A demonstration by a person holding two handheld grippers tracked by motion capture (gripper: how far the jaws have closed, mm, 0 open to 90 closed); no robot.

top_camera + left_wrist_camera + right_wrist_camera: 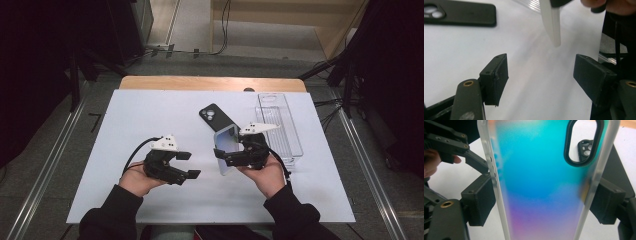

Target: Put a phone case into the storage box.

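Observation:
My right gripper (227, 156) is shut on a frosted, iridescent phone case (226, 137) and holds it by its two long edges, lifted off the white sheet. Up close in the right gripper view, the case (541, 170) spans the gap between both pads of that gripper (541, 203). A black phone (215, 117) lies camera side up just behind the case. My left gripper (190, 165) hovers to the left, open, with nothing between its fingers. In the left gripper view the open gripper (540, 77) points at bare sheet, the case's edge (552, 22) hangs ahead and the phone (459, 13) lies at the top left.
A clear plastic tray (277, 122) lies at the right of the white sheet (150, 115), beside the right hand. The wooden table edge (210, 82) runs along the back. Dark stands and cables flank the table on the floor.

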